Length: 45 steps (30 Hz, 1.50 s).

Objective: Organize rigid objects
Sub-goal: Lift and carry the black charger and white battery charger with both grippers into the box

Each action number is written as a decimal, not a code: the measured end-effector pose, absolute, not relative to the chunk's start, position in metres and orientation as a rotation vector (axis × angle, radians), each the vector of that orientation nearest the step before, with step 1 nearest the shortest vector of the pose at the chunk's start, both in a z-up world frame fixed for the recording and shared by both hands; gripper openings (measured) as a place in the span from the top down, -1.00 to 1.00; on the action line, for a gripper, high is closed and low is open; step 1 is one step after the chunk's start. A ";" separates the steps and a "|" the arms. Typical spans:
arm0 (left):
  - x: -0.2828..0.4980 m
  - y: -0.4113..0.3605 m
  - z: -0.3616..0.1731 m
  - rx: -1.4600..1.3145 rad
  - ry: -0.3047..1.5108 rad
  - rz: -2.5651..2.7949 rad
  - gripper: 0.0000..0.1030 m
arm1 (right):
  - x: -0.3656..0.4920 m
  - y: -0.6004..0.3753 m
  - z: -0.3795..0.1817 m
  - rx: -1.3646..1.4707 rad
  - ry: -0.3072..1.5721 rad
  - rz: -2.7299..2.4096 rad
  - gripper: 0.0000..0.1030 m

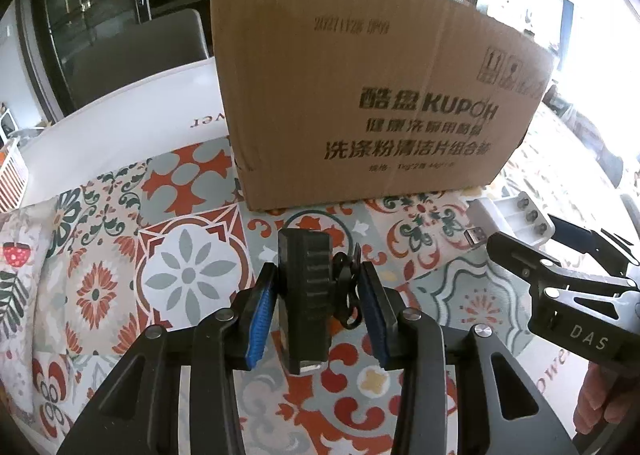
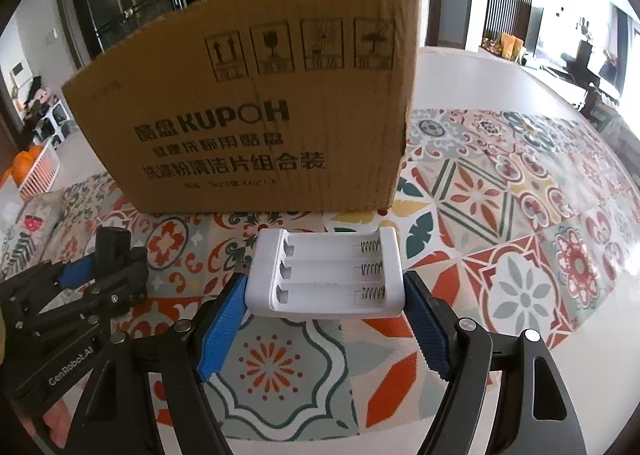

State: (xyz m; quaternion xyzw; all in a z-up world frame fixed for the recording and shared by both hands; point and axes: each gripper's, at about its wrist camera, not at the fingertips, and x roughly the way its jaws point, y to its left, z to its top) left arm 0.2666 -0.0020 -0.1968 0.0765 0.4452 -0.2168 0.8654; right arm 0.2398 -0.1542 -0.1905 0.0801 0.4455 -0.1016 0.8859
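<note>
Fingers (image 2: 224, 315) either side of white battery holder (image 2: 328, 275)

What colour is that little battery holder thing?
White, with metal springs inside its three slots; the battery holder shows best in the right wrist view.

Left gripper (image 1: 316, 295) is clamped on a black ribbed gadget (image 1: 306, 295), dead centre low in frame. Brown KUPOH cardboard box (image 1: 368, 95) fills the upper middle, sitting on the patterned tabletop (image 1: 120, 255). At the right edge, the right gripper (image 1: 520, 239) grips a white battery charger (image 1: 516, 217).
</note>
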 end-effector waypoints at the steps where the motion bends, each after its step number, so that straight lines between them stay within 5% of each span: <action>1: 0.264 -0.001 -0.194 0.157 0.928 -0.454 0.22 | 0.239 -0.152 -0.189 0.165 0.922 -0.209 -0.49; 45: 0.243 -0.018 -0.037 0.087 0.669 -0.415 0.23 | 0.222 -0.159 -0.047 0.116 0.631 -0.109 -0.50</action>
